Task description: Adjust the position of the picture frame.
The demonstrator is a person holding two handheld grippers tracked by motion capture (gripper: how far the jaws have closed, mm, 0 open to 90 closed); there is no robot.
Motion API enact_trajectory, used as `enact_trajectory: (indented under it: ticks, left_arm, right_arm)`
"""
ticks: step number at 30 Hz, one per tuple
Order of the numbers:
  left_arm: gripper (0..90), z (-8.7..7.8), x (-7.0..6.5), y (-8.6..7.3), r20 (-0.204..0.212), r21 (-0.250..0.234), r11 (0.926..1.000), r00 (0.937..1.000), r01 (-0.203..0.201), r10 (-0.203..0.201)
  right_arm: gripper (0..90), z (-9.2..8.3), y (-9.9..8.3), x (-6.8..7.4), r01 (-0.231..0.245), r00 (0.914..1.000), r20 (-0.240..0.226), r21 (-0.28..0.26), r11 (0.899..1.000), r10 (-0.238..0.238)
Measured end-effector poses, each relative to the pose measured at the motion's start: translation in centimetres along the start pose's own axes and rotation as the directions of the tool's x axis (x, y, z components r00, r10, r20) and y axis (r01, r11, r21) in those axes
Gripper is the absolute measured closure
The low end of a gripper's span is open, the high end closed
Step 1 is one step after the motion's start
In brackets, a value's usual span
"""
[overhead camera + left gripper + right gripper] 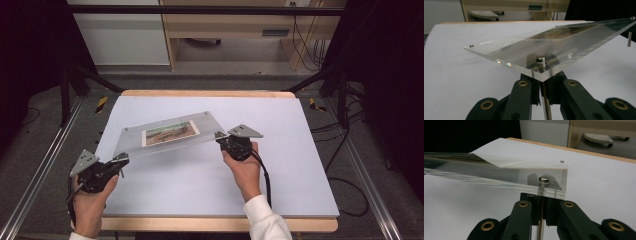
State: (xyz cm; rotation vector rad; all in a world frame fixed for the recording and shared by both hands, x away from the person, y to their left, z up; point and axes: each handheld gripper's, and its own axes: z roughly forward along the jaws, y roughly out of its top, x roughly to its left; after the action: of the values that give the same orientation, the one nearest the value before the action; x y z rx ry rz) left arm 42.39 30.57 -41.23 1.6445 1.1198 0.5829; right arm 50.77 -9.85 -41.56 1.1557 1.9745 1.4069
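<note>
High view shows the photo (169, 132) inside the clear frame (165, 134), held tilted above the bench (280, 175). Gripper views show a metal stud (540, 59) at each held corner. Left gripper (121, 160) and right gripper (220, 136), jaws clamped on pins under opposite corners, point inward.

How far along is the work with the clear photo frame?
Done: both claws have gripped near corners of the acrylic frame, left claw and right claw. In hand: the frame is held off the white table, tilted. Left: setting it down somewhere; where is unclear.
</note>
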Motion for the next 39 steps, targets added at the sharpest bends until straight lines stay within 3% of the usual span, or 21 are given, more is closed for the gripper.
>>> enact_trajectory:
  ticks: [1, 4, 5, 10, 15, 19, 28, 39]
  left_arm:
    - [81.7, 0.9, -0.6, 0.7, 0.025, -0.004, 0.9998, 0.9995, -0.018, 0.018]
    - [81.7, 1.8, -1.4, 1.3, 0.047, -0.006, 0.9993, 0.9982, -0.037, 0.037]
    - [81.7, 2.8, -2.1, 1.8, 0.071, -0.004, 0.9986, 0.9961, -0.053, 0.053]
    - [81.7, 5.2, -3.8, 2.5, 0.123, 0.007, 0.9956, 0.9882, -0.093, 0.091]
    - [81.7, 7.3, -5.1, 2.7, 0.156, 0.004, 0.9931, 0.9811, -0.117, 0.115]
    - [81.6, 8.7, -5.7, 2.3, 0.169, 0.01, 0.9931, 0.9791, -0.117, 0.113]
    - [81.8, 9.6, -5.7, 1.5, 0.184, 0.013, 0.9946, 0.978, -0.103, 0.099]
    - [81.5, 9.3, -5.9, -0.2, 0.185, 0.023, 0.9944, 0.9779, -0.103, 0.097]
  right_arm:
    - [84.5, -0.6, -0.1, -0.3, -0.002, 0.9999, 0.014, -0.006, 1.0, 0.002]
    - [84.3, -1.9, -0.3, -1.0, -0.008, 0.9991, 0.04, -0.018, 1.0, 0.009]
    - [84.2, -3.1, -0.7, -1.7, -0.015, 0.9979, 0.063, -0.027, 1.0, 0.017]
    - [84.0, -5.6, -2.1, -3.5, -0.045, 0.9921, 0.115, -0.042, 0.998, 0.049]
    - [84.1, -7.3, -3.1, -5.0, -0.073, 0.9845, 0.155, -0.059, 0.996, 0.082]
    - [84.2, -8.0, -3.6, -5.9, -0.081, 0.9798, 0.179, -0.059, 0.995, 0.09]
    - [84.0, -8.5, -4.7, -6.1, -0.085, 0.9759, 0.197, -0.049, 0.995, 0.093]
    - [84.1, -9.1, -5.8, -5.8, -0.087, 0.9762, 0.197, -0.031, 0.996, 0.091]
